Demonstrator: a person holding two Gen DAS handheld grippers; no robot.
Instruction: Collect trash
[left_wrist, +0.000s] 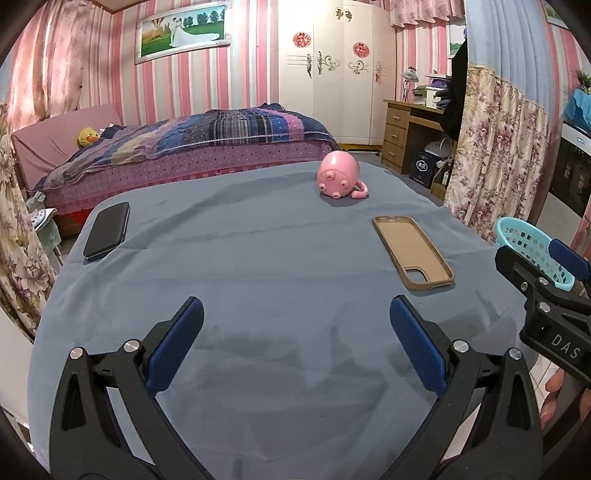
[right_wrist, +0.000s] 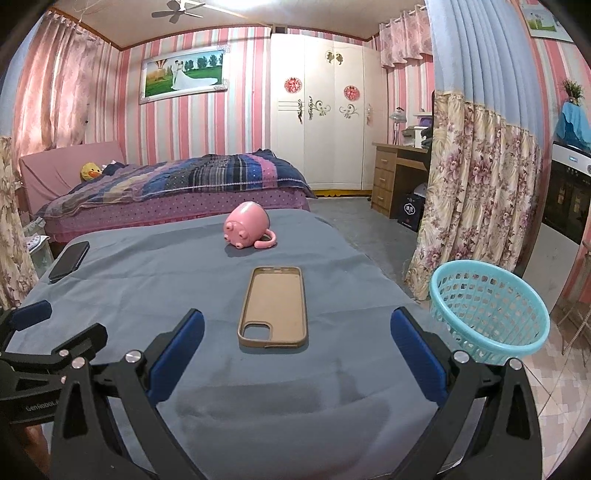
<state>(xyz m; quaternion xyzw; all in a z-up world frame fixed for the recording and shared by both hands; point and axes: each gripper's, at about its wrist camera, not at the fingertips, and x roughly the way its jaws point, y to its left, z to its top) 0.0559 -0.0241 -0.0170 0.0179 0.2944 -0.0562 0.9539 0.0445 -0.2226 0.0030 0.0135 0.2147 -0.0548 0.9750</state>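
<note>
Table (right_wrist: 129, 295), blue cloth: tan phone case (right_wrist: 274, 307) mid-right; pink mug (right_wrist: 248, 229) tipped at far edge; black phone (right_wrist: 69, 260) at left edge. Teal basket (right_wrist: 487, 312) off right edge. Left gripper (left_wrist: 295, 345), right gripper (right_wrist: 295, 350): both spread, empty. Step: probably choosing; no plain trash visible. Next: case likeliest.

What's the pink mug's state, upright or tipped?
Tipped: the pink mug lies on its side on the blue cloth, its handle resting against the cloth.
</note>
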